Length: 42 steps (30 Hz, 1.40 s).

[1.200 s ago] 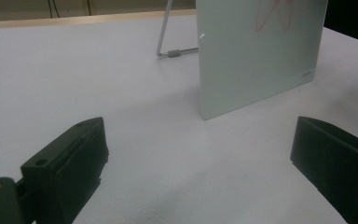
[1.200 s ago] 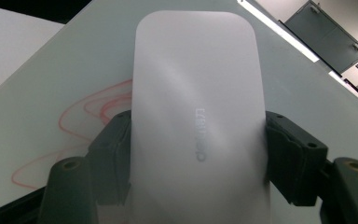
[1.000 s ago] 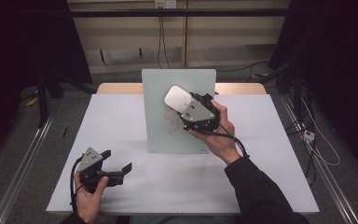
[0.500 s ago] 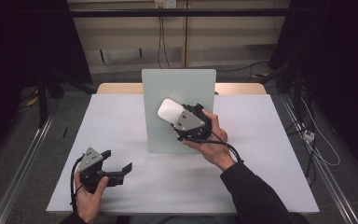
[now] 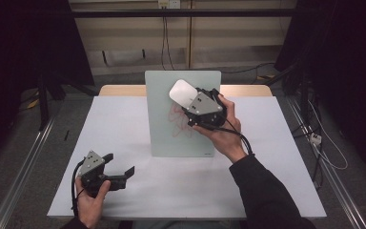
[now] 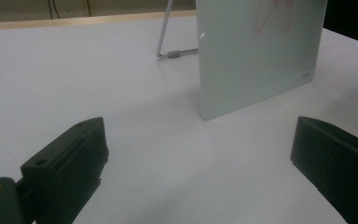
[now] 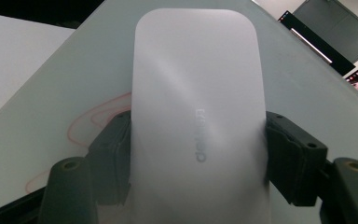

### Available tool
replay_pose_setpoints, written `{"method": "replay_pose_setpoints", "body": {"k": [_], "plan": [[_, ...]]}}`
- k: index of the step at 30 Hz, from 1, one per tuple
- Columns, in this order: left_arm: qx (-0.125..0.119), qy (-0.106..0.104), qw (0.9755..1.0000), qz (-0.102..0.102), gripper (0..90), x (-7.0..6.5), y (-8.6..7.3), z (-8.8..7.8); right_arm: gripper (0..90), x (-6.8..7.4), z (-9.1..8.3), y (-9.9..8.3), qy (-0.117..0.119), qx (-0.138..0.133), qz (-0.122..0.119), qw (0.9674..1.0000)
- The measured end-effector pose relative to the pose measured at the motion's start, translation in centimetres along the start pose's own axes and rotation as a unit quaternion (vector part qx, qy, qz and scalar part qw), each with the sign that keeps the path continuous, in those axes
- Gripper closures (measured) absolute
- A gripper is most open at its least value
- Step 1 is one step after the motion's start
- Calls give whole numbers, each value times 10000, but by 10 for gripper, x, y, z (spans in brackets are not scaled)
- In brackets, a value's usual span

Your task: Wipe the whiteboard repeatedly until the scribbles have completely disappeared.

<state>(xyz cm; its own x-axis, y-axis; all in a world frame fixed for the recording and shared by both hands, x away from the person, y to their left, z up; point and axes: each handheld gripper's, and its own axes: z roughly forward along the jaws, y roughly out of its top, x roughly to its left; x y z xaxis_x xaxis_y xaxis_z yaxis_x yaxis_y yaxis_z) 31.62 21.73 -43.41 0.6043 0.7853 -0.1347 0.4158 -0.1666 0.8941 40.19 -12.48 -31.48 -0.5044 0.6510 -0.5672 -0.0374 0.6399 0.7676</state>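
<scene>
White eraser [image 7: 198, 121] sits clamped in the right gripper [image 5: 194, 101] against the upright glass board [image 5: 162, 129]; pressing too hard could tip the board. Left gripper [image 5: 119, 167] rests wide open.

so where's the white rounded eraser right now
In the high view the white rounded eraser sits clamped in the right gripper, against the upper part of the upright pale green glass board, above its red scribbles.
</scene>
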Motion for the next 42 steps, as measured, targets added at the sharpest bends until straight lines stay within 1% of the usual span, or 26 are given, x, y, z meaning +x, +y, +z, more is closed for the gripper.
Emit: {"method": "replay_pose_setpoints", "body": {"k": [3,4,5,6,7,11,12,13,14,15,17,18,20,21,24,26,27,29,30,31,32,33,38,39,42], "plan": [[14,-6,10000,17,37,0,0,0,314,3,1,0,-34,-6,-38,10000],[11,-3,10000,21,37,0,0,0,314,9,3,-2,18,14,-73,10000],[6,0,10000,31,37,0,0,0,314,9,3,-2,18,14,-73,10000],[10,0,10000,22,37,-1,0,0,314,17,5,-3,122,45,-107,9999],[13,0,10000,21,37,0,0,0,314,17,5,-3,122,45,-107,9999],[10,2,10000,30,37,-1,0,0,314,34,9,-7,348,100,-149,9992],[11,4,10000,22,38,0,0,0,314,42,11,-10,481,139,-168,9986],[11,4,10000,22,38,0,0,0,314,42,11,-10,481,139,-168,9986],[14,-2,10000,18,38,0,0,0,314,45,12,-11,544,159,-176,9982],[18,1,10000,18,38,0,0,0,314,53,13,-14,660,241,-284,9971],[15,4,10000,25,38,0,0,0,314,57,14,-15,759,283,-301,9963],[15,4,10000,25,37,0,0,0,314,57,14,-15,759,283,-301,9963],[12,-3,10000,24,37,0,0,0,314,59,14,-16,866,307,-266,9954],[13,-1,10000,25,37,0,0,0,314,59,14,-16,870,317,-296,9953],[22,-1,10000,9,37,0,0,1,314,57,14,-15,883,318,-306,9951],[16,-3,10000,12,37,-1,0,0,314,55,14,-14,836,301,-323,9955],[18,-2,10000,26,37,0,0,0,314,49,13,-11,738,247,-272,9966],[21,-5,10000,8,37,0,0,0,314,46,13,-10,695,227,-243,9970],[23,-4,10000,9,37,0,0,0,314,39,10,-8,483,154,-184,9985],[22,-10,10000,16,37,0,0,0,314,39,10,-8,483,154,-184,9985],[20,-9,10000,18,38,0,0,0,314,35,9,-7,398,121,-167,9990],[23,-8,10000,23,37,0,0,0,314,26,7,-5,267,76,-78,9996],[19,-8,10000,25,38,0,0,0,314,4,0,-1,-72,22,56,10000],[23,-6,10000,12,38,0,0,0,314,4,0,-1,-72,22,56,10000],[24,-7,10000,9,37,0,0,1,314,-7,-3,2,-251,-13,122,9996]]}}
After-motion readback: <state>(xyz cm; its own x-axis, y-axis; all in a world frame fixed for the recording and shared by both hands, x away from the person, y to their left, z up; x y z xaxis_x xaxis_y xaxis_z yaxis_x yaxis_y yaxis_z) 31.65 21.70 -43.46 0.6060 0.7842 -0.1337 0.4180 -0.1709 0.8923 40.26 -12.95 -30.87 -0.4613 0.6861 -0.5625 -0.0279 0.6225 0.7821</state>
